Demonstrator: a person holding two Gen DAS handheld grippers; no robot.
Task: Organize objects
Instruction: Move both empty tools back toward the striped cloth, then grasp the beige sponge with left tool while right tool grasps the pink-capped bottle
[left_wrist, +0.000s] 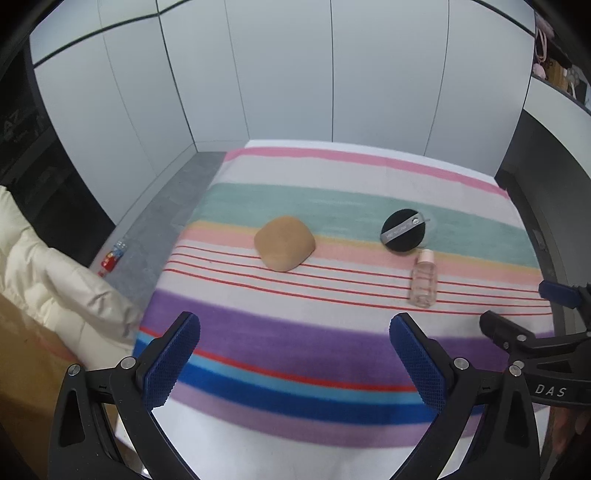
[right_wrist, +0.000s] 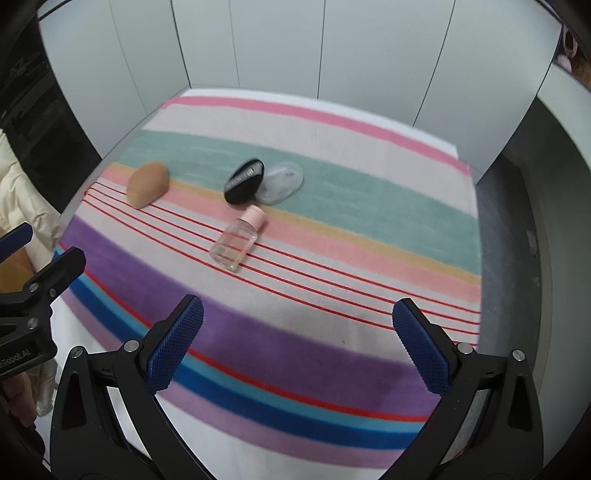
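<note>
We count one sponge (left_wrist: 284, 243), one black puff (left_wrist: 403, 231), one clear lid (right_wrist: 281, 181) and one bottle (left_wrist: 424, 279) on the striped tabletop (left_wrist: 332, 184). Left tongs (left_wrist: 294, 354) and right tongs (right_wrist: 297, 343) gape wide, empty, near edge.

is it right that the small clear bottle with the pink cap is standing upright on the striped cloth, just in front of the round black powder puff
Not quite. The small clear bottle with the pink cap is lying on its side, not upright, as the right wrist view shows. It does rest on the striped cloth, just in front of the round black powder puff.
</note>
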